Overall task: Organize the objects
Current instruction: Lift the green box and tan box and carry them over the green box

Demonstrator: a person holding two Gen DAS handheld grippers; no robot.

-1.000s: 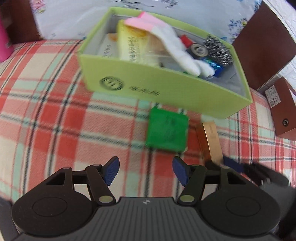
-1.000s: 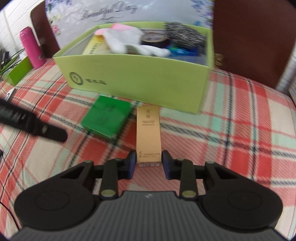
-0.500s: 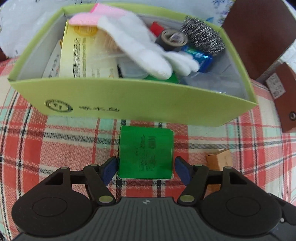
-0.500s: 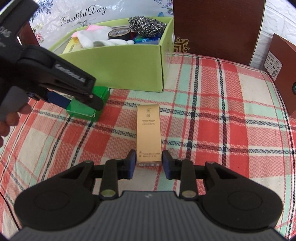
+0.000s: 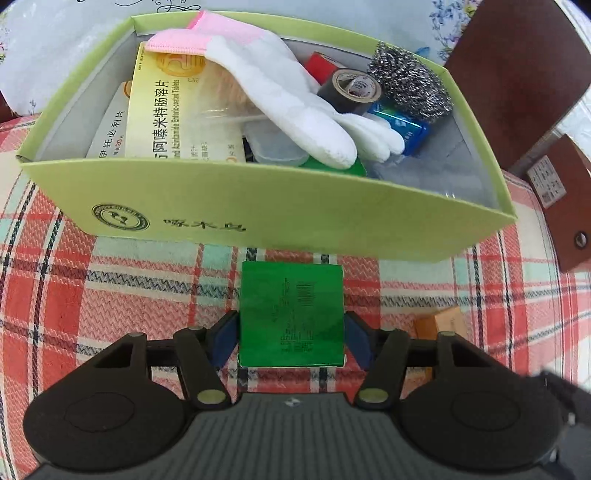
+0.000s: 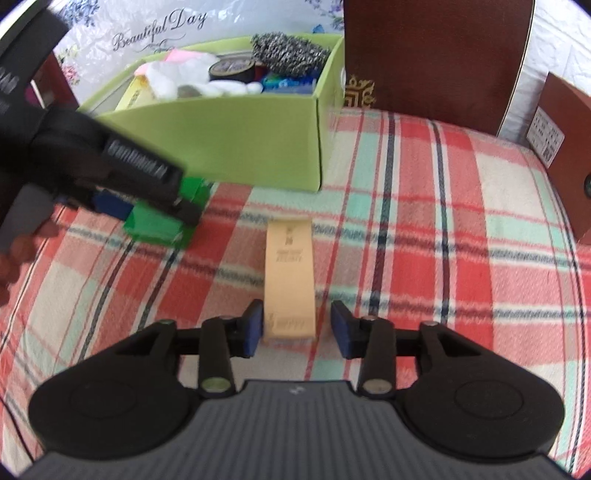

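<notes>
Yellow medicine box (image 5: 177, 118) in my lime bin reads "Enteric-coated Tablets" plus Chinese text. Floral backdrop (image 6: 159, 31) says "Beautiful Day". Green box (image 5: 291, 314) barcode unreadable.

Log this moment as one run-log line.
left gripper: shut on green box | right gripper: open around tan box | both boxes on plaid cloth

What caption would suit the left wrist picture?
Left gripper straddles a flat green box on plaid cloth, before a lime-green cardboard bin.
</notes>
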